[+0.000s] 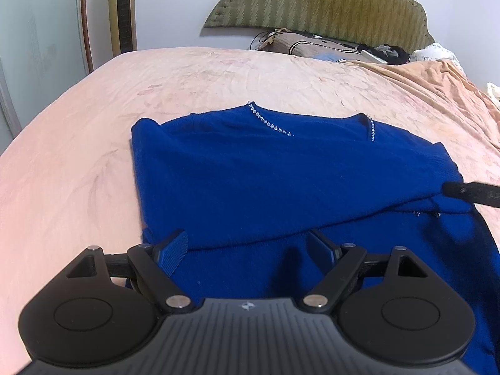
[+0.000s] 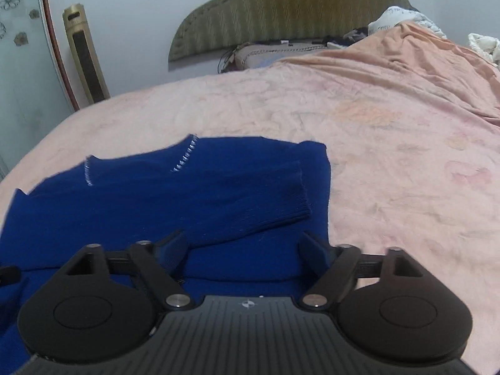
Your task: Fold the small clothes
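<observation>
Blue knit sweater (image 1: 281, 181) (sleeves folded across) lies on the pink bedsheet (image 1: 78, 162); left gripper (image 1: 248, 250) and right gripper (image 2: 242, 250) fingers spread wide, empty.

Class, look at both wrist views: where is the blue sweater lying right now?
The blue sweater lies flat on the pink bedsheet, directly ahead of both open claws, its beaded neckline pointing toward the green headboard.

Pink bedsheet (image 1: 218, 78), green headboard (image 1: 328, 3), pillow (image 1: 300, 47)

Sweater (image 1: 281, 172) hem behind gripper body.
</observation>
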